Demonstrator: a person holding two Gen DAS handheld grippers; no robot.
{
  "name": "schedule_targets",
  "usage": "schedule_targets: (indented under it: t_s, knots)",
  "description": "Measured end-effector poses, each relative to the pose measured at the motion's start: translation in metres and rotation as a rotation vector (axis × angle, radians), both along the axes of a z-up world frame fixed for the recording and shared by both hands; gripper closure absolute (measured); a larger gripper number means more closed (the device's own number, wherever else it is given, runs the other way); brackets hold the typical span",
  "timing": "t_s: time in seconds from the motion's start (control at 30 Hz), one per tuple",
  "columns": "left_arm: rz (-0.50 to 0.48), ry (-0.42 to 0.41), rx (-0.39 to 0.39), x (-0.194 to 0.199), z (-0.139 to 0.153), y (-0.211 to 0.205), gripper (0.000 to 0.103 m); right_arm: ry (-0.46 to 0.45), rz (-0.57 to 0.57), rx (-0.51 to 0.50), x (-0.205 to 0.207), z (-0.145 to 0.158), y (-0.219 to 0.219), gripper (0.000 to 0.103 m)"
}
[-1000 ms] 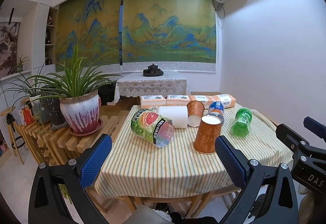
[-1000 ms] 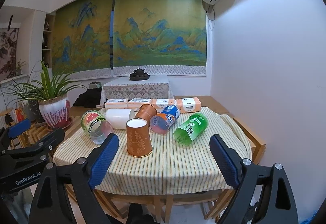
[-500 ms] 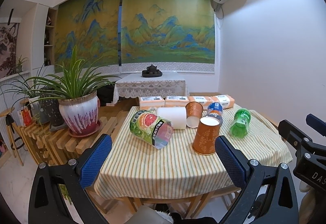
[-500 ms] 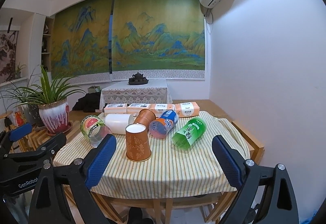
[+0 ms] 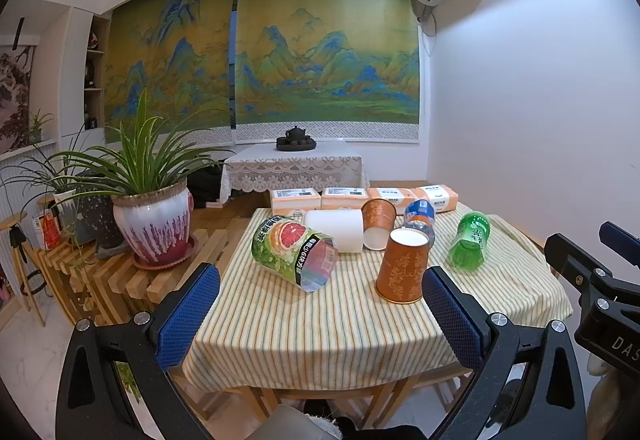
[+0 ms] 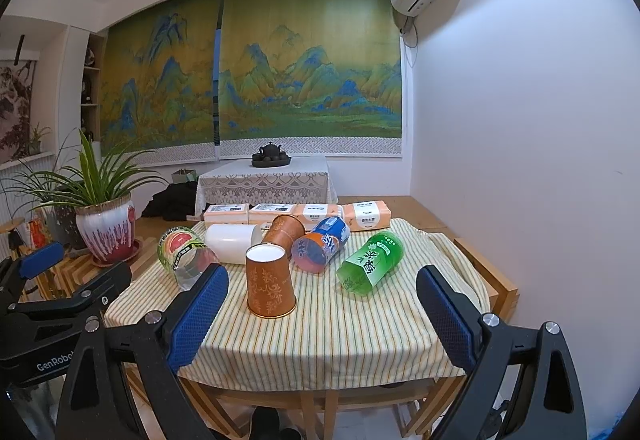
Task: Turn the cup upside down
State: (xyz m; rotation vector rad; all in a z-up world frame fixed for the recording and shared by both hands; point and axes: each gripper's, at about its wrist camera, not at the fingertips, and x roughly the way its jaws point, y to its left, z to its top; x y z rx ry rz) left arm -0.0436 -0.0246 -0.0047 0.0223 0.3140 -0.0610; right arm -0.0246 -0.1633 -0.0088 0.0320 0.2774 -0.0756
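Note:
An orange patterned paper cup (image 5: 401, 266) stands upside down on the striped tablecloth (image 5: 320, 320), wide rim down, white base up; it also shows in the right wrist view (image 6: 269, 282). A second orange cup (image 5: 378, 217) lies on its side behind it, also in the right wrist view (image 6: 283, 230). My left gripper (image 5: 320, 314) is open and empty, held off the table's near edge. My right gripper (image 6: 322, 314) is open and empty, also back from the near edge.
On the table lie a white roll (image 5: 334, 230), a grapefruit-label bottle (image 5: 294, 252), a green bottle (image 6: 370, 258), a blue-orange bottle (image 6: 322, 246) and tissue packs (image 6: 296, 213) at the back. A potted plant (image 5: 150, 224) stands on a slatted bench at left. A wall is at right.
Both grippers have drawn back and risen slightly from the table; the table looks a little smaller and lower. The cups have not moved.

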Motion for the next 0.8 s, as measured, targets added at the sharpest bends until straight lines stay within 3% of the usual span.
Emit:
schedule_targets:
  t_s: [0.8]
  knots:
    - [-0.008, -0.01, 0.012, 0.0019, -0.0013, -0.0035, 0.001, 0.018, -0.004, 0.005, 0.0057, -0.0053, -0.0007, 0.01]
